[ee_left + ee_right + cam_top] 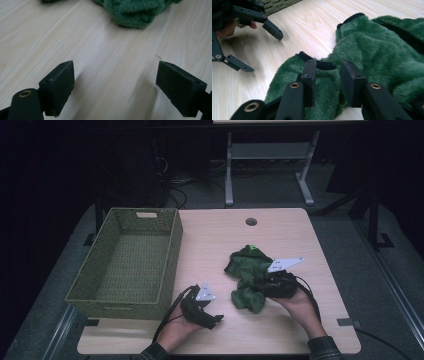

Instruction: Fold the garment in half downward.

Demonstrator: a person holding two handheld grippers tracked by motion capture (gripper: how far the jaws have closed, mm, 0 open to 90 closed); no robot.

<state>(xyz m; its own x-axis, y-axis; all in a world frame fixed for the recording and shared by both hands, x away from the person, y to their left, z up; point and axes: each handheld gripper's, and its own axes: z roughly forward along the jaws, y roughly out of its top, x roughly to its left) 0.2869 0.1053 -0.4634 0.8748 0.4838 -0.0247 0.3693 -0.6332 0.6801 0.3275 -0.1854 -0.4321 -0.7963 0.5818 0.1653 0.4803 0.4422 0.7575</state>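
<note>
The green fleece garment (248, 272) lies crumpled on the table (215, 245), right of the woven basket (130, 262). The right gripper (327, 82) has its jaws partly apart over a cuffed sleeve end, fleece between the pads but no clear pinch, so any lift risks slipping off the soft pile or raising one layer while the rest drags. The left gripper (115, 85) stands wide open and empty over bare wood. Under the right hand, the garment's shape and the exact contact are hard to make out.
</note>
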